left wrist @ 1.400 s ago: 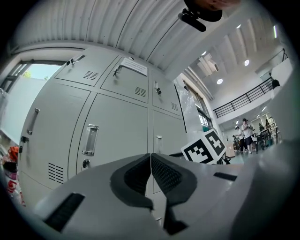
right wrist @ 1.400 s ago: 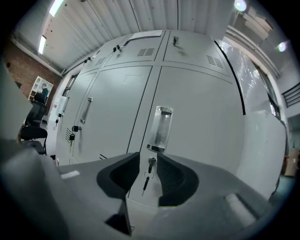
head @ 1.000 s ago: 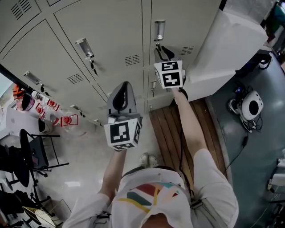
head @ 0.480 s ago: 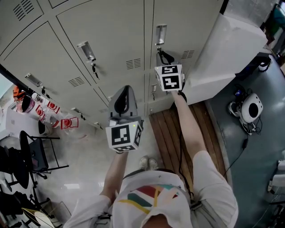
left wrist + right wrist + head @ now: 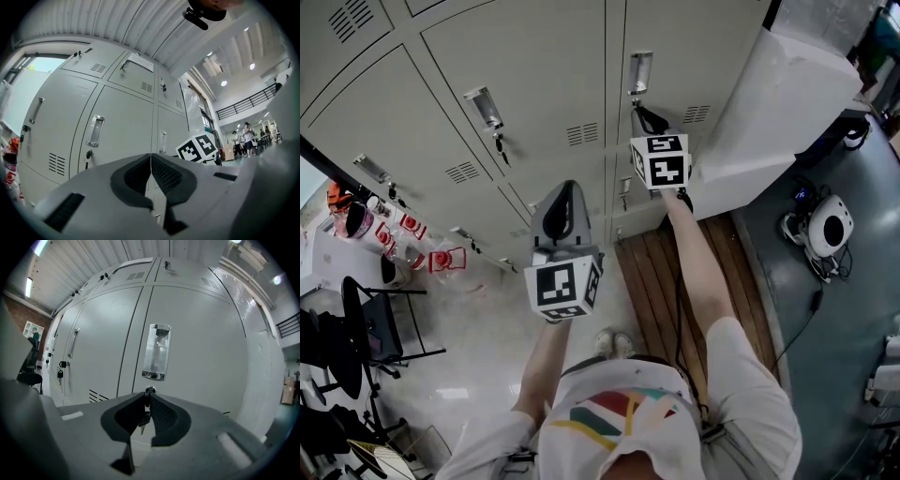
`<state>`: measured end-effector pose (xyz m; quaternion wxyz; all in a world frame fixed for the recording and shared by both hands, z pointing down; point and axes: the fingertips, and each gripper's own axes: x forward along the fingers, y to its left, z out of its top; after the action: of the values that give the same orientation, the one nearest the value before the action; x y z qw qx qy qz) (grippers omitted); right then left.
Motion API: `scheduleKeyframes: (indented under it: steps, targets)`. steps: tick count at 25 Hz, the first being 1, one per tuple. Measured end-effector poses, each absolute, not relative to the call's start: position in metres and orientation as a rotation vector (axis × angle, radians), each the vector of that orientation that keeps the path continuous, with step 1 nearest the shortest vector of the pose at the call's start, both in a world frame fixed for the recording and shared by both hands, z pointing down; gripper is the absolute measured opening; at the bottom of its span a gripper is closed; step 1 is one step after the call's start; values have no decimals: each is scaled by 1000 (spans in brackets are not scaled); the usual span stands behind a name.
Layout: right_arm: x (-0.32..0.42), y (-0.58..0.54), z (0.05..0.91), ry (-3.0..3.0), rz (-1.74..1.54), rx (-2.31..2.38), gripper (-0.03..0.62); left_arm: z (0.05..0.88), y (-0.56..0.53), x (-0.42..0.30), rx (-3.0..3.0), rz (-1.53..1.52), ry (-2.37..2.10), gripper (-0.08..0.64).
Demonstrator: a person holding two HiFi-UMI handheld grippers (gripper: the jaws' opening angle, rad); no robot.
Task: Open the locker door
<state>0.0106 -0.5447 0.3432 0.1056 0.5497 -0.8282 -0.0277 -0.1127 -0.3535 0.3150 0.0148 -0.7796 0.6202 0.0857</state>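
Head view steeply down over the lockers (image 5: 534, 75); both gripper views near-level, close up, toward the same doors.

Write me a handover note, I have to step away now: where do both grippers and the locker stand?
Left gripper: tongs shut, empty, held off the lockers.
Right gripper: tongs have just been closing onto the key in the lock under the handle.
Locker door: shut.
Done: key reached and gripped.
Left: turn key, pull door open.
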Motion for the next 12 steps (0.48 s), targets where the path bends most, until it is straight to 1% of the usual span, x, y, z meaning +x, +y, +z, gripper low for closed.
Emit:
scheduleKeyframes:
  steps: [3, 8, 12]
  targets:
    - [12, -544, 343, -2469, -26, 1634, 32, 314, -354, -111, -2433, 268, 1923, 15]
    - [15, -544, 342, -2564, 177, 1658, 31, 312, -353, -110, -2438, 281, 1912, 16]
    - [17, -546, 343, -2695, 486, 1675, 29, 312, -355, -107, -2449, 289, 1905, 17]
